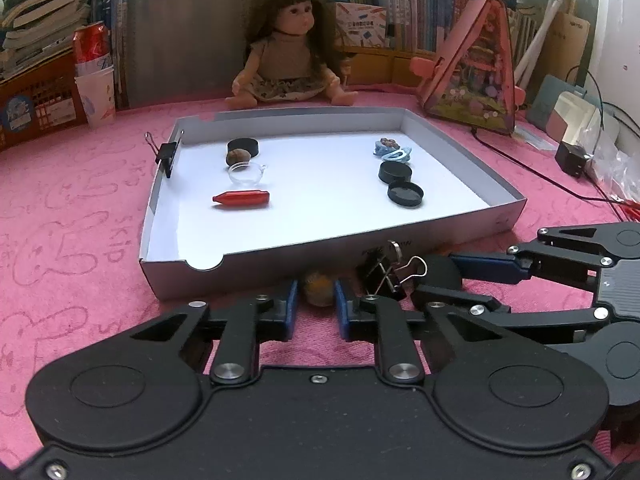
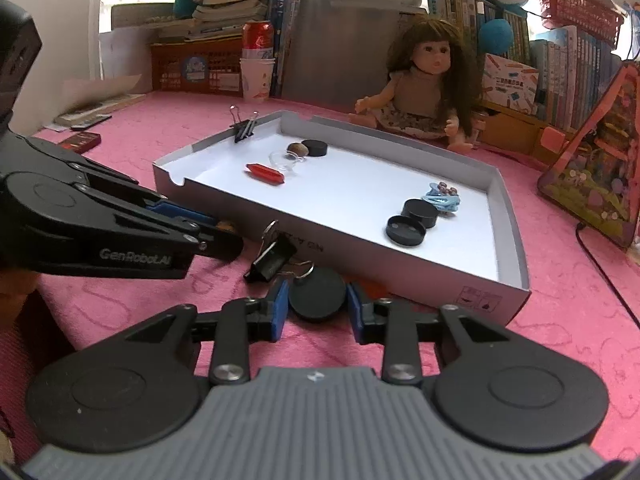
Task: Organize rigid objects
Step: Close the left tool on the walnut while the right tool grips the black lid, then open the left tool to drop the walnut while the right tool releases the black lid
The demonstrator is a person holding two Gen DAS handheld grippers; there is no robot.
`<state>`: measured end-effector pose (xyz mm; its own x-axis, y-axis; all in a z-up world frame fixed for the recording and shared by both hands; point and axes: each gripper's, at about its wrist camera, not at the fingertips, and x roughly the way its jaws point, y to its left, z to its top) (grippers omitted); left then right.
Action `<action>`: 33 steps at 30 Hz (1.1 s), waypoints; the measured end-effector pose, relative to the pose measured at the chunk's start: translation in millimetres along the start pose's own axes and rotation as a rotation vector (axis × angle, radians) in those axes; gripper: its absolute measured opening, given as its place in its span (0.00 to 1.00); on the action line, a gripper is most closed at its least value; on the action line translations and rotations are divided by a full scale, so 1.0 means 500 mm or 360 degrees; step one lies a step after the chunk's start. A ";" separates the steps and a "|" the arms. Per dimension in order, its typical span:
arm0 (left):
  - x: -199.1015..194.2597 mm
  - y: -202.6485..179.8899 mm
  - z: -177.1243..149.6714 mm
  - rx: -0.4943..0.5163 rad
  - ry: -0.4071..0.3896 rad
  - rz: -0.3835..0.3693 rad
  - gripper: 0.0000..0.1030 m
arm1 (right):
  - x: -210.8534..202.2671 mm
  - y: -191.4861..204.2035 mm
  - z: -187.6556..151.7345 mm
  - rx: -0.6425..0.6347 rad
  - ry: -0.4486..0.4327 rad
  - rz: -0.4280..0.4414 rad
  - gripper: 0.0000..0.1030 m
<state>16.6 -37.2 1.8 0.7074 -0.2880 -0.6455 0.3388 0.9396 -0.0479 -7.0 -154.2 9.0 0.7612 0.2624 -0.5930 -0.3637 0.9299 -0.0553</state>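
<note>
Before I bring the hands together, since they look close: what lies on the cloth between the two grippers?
A black binder clip lies between the left gripper and the right gripper, beside the black disc. The right wrist view shows it best.

matt cardboard tray [image 1: 280, 258], perhaps plush pink cloth [image 1: 80, 216]

Tray [image 2: 516, 280]: one, white, shallow.
Black round caps: four. Three inside the tray [image 1: 243, 146] [image 1: 395, 171] [image 1: 405, 194], one outside at its near wall [image 2: 317, 297].
Binder clips: two. One on the tray's left wall [image 1: 167, 153], one on the pink cloth [image 2: 271, 259].
Red cylinder [image 1: 241, 199]: one.
Clear round dish [image 1: 245, 172]: one.
Brown nuts: two. One in the tray [image 1: 238, 157], one outside [image 1: 319, 288].
Blue trinkets [image 1: 392, 150]: a cluster, number unclear.
Hand-held grippers: two [image 1: 317, 300] [image 2: 317, 307].
Doll [image 1: 289, 46]: one.
Red can [image 2: 258, 39]: one.
</note>
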 end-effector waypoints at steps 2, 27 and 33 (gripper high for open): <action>-0.008 0.000 0.002 0.0001 -0.0010 0.0008 0.18 | -0.008 -0.001 0.003 0.0003 -0.0010 0.0000 0.35; -0.028 0.042 0.107 -0.0078 -0.0161 0.0035 0.18 | -0.020 -0.107 0.089 0.0256 -0.0062 -0.0254 0.36; 0.011 0.070 0.115 -0.0152 -0.0091 0.0060 0.18 | 0.009 -0.135 0.092 0.0340 0.0019 -0.0267 0.36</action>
<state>68.2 -16.7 40.5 0.7538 -0.2596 -0.6036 0.2527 0.9625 -0.0983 45.8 -204.0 47.1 0.7944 0.0981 -0.5994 -0.1104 0.9938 0.0163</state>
